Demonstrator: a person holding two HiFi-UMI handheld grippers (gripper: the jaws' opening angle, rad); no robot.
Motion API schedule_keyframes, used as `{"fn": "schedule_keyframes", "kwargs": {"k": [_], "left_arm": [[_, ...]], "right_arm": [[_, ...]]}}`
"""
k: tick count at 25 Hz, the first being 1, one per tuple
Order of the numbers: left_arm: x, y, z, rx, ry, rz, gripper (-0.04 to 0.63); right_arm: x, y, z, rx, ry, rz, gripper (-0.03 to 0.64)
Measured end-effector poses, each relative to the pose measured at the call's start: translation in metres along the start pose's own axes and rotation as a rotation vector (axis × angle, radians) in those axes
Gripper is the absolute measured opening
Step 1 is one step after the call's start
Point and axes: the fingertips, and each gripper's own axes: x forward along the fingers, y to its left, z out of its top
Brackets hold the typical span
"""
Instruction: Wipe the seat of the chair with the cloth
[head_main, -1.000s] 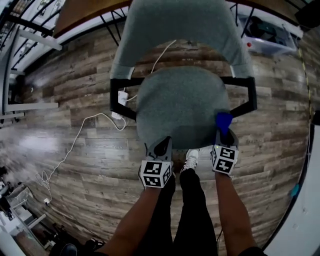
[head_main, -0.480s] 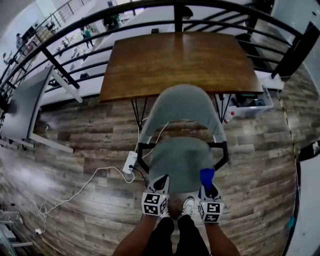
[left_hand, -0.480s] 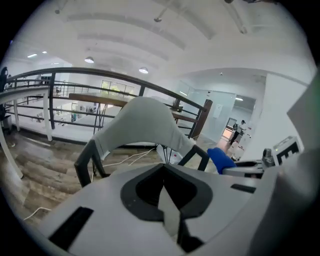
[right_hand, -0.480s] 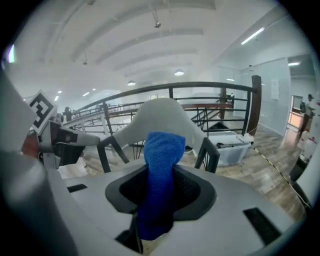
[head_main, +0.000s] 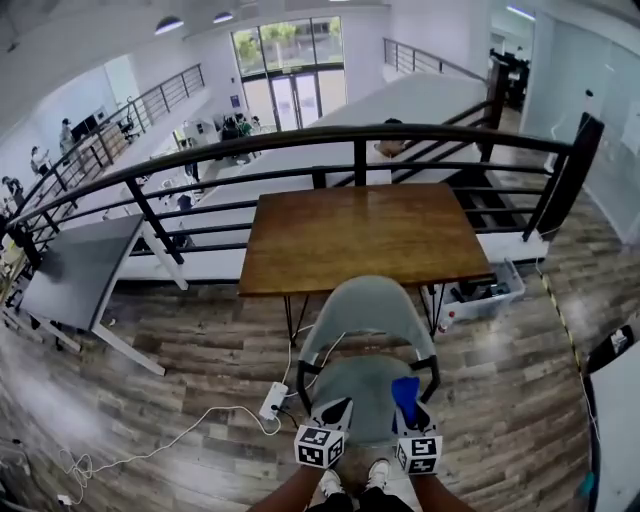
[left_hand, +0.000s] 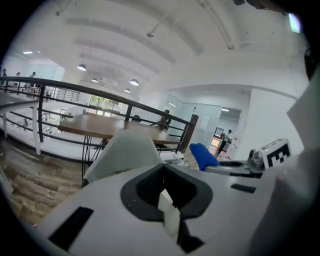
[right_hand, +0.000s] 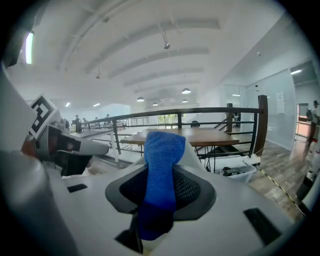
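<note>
The grey chair, its seat and curved back, stands low in the head view, in front of a wooden table. My right gripper is over the seat's front right, shut on a blue cloth that sticks out past the jaws. That cloth fills the middle of the right gripper view. My left gripper hangs at the seat's front left. In the left gripper view its jaws are shut with nothing between them, and the chair back shows beyond.
A wooden table stands just behind the chair, with a black railing beyond it. A power strip with a white cable lies on the wood floor left of the chair. A clear plastic box sits to the right, a grey table far left.
The head view has tilted up, so the chair now sits small and low in the picture. Both grippers keep their places at the seat's front, the right still holding the cloth.
</note>
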Motion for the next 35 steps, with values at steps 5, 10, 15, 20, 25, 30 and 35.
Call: {"fn": "schedule_keyframes", "kwargs": {"k": [5, 10, 15, 20, 25, 30, 35], "left_arm": [[-0.025, -0.01, 0.037, 0.089, -0.055, 0.013, 0.002], [-0.048, -0.022, 0.083, 0.167, -0.105, 0.016, 0.002], [-0.059, -0.029, 0.123, 0.188, -0.18, 0.021, 0.002], [-0.059, -0.028, 0.15, 0.21, -0.231, 0.033, 0.002], [-0.058, -0.029, 0.151, 0.203, -0.235, 0.038, 0.002], [-0.057, -0.032, 0.154, 0.125, -0.244, 0.008, 0.002], [-0.061, -0.033, 0.166, 0.192, -0.26, 0.044, 0.002]], "right_arm": [[-0.018, 0.019, 0.049, -0.035, -0.088, 0.019, 0.13], [-0.013, 0.026, 0.09, 0.066, -0.148, 0.02, 0.13], [-0.019, 0.036, 0.15, -0.01, -0.262, 0.049, 0.13], [-0.027, 0.038, 0.187, -0.124, -0.336, 0.046, 0.13], [-0.028, 0.046, 0.188, -0.176, -0.338, 0.055, 0.129], [-0.028, 0.039, 0.184, -0.156, -0.343, 0.058, 0.13], [-0.026, 0.036, 0.197, -0.121, -0.359, 0.061, 0.13]]}}
